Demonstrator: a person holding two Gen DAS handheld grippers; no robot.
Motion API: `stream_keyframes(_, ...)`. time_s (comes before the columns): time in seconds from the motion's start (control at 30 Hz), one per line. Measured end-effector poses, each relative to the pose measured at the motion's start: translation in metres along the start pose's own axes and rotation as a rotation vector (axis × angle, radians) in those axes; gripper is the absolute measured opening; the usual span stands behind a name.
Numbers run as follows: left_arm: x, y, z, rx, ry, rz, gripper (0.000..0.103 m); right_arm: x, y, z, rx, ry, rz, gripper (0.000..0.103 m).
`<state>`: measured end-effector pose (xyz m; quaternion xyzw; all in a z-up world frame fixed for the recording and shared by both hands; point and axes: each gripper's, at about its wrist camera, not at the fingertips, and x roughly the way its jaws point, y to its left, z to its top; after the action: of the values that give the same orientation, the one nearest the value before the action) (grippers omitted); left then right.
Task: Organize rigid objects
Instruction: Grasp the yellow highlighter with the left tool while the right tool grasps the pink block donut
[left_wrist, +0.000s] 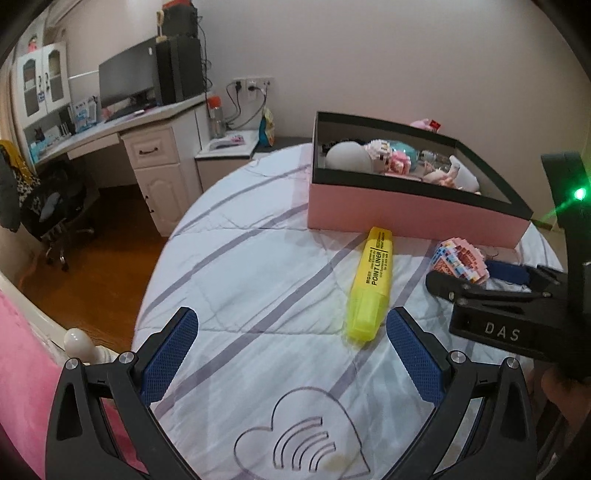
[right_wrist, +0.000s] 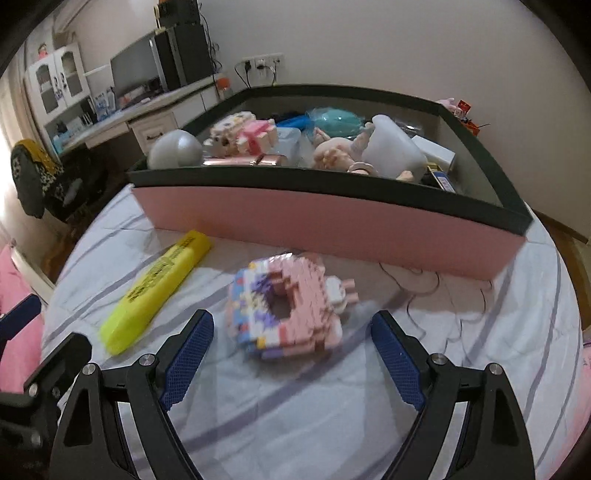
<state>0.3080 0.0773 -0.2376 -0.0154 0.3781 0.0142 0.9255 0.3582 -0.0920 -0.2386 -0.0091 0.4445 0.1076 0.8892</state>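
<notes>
on a quilted bed (left_wrist: 258, 266), a pink box (right_wrist: 332, 229) already holds toys. a yellow highlighter (left_wrist: 371, 284) and brick model (right_wrist: 288, 306) lie loose just near it, presumably awaiting boxing. the left gripper (left_wrist: 291, 354) and right gripper (right_wrist: 291, 358) both hover with fingers apart, holding nothing.

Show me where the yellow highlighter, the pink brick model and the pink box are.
yellow highlighter (left_wrist: 371, 280), left wrist view, on its labelled barrel
pink brick model (right_wrist: 291, 302), right wrist view, on its pink top face
pink box (right_wrist: 332, 229), right wrist view, on its near pink wall
</notes>
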Motion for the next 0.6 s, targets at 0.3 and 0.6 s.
stream_keyframes(0.3, 0.027, -0.023, 0.011, 0.052, 0.069, -0.019, 0.103, -0.011, -0.025, -0.008, -0.005, -0.003, 0.031, 0.069)
stream_keyframes(0.6, 0.057, -0.046, 0.026, 0.100, 0.153, -0.044, 0.101, -0.041, -0.063, -0.039, 0.042, -0.022, 0.011, 0.069)
